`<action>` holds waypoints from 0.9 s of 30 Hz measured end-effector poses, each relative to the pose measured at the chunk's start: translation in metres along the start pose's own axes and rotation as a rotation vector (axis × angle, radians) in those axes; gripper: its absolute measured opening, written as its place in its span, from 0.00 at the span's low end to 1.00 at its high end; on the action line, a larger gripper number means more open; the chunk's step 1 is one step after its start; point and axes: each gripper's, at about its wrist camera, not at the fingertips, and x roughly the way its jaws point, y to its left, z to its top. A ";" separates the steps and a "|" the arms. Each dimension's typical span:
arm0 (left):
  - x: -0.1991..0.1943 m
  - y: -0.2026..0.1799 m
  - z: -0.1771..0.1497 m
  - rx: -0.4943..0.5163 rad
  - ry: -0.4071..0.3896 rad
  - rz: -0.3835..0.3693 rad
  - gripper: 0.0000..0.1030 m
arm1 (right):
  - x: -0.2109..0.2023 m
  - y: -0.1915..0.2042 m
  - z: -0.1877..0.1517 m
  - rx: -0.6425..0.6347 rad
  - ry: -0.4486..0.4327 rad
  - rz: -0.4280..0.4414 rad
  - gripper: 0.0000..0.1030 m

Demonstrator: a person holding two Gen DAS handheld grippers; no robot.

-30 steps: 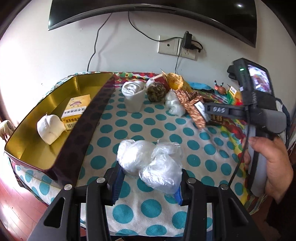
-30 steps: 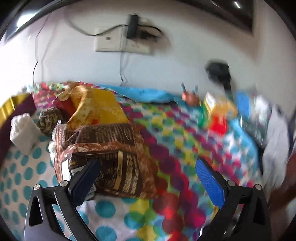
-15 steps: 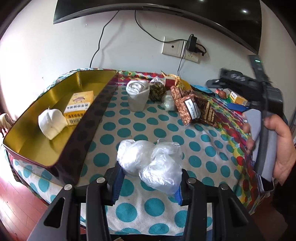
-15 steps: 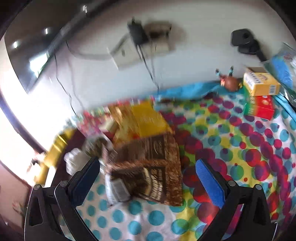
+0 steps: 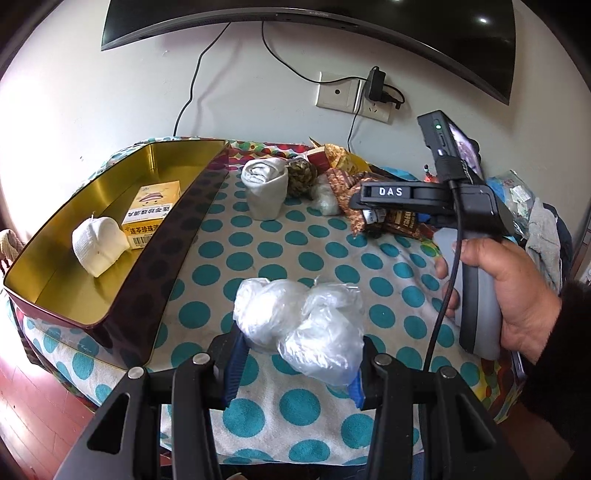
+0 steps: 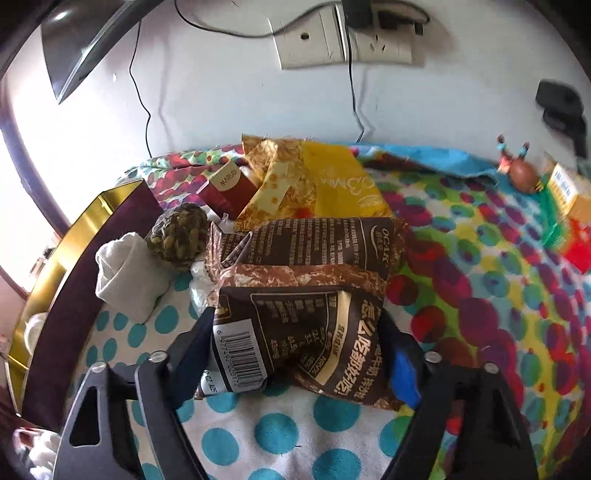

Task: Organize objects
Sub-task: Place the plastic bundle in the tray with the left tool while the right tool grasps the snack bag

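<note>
My left gripper (image 5: 295, 363) is shut on a crumpled clear plastic bag (image 5: 303, 325) just above the dotted tablecloth. To its left stands an open gold tin box (image 5: 177, 236) holding a yellow carton (image 5: 151, 214) and a white cloth bundle (image 5: 98, 245). My right gripper (image 6: 299, 354) is closed around the near end of a brown snack packet (image 6: 295, 295); it also shows in the left wrist view (image 5: 391, 195), held by a hand. A rolled white sock (image 6: 125, 273), a braided rope ball (image 6: 179, 236), a red box (image 6: 229, 192) and a yellow packet (image 6: 332, 184) lie behind.
A toy crab (image 6: 517, 170) and small yellow and red boxes (image 6: 569, 199) sit at the far right. Wall sockets with cables (image 5: 354, 98) and a TV (image 5: 295, 22) are behind the table. The table's front edge drops to a wooden floor (image 5: 29, 406).
My right gripper has moved down and forward onto the brown snack packet and closed its jaws around it. My left gripper still holds the plastic bag in the same place.
</note>
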 end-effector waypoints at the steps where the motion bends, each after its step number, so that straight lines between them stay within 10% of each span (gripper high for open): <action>1: -0.001 0.000 0.000 0.000 -0.002 0.004 0.44 | -0.007 -0.001 -0.001 -0.004 -0.023 -0.024 0.72; 9: -0.007 0.009 0.010 -0.025 -0.032 0.032 0.44 | -0.047 -0.015 -0.013 0.043 -0.163 -0.125 0.70; 27: -0.012 0.080 0.079 -0.061 -0.059 0.266 0.44 | -0.034 -0.026 -0.014 0.085 -0.092 -0.140 0.71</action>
